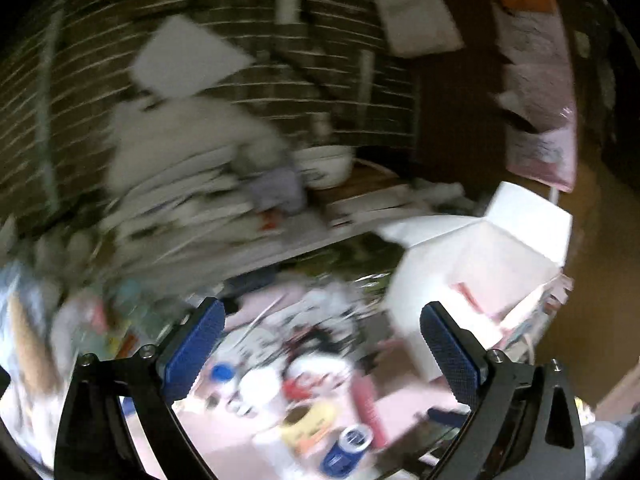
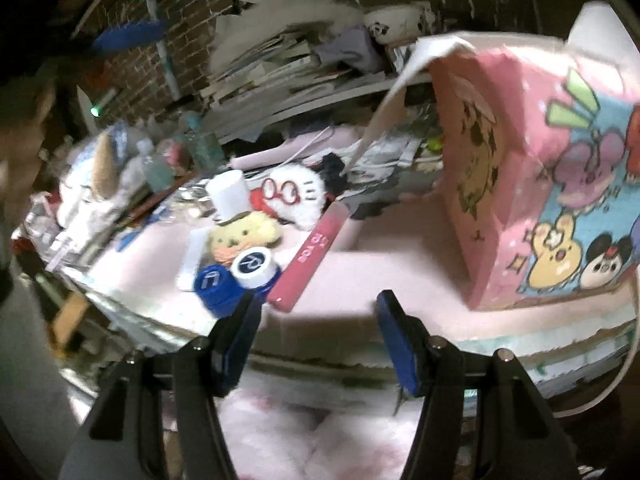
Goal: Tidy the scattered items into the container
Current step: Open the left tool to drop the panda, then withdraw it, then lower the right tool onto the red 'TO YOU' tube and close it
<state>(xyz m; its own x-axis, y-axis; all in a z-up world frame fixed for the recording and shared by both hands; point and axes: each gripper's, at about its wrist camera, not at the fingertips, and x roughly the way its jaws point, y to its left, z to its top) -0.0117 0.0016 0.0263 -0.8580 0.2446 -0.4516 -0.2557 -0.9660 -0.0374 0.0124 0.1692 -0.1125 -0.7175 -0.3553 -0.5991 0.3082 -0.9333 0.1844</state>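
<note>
One pink box (image 2: 532, 184) w/ flap up, contents unseen, both grippers' jaws apart, empty.

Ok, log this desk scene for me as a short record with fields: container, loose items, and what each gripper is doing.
container: pink cartoon-print box, flaps open, on the pink mat
loose items: yellow plush, white plush with red glasses, blue-and-white contact lens case, pink stick-shaped case
left gripper: fingers wide open, nothing between them
right gripper: fingers apart, nothing between them
</note>
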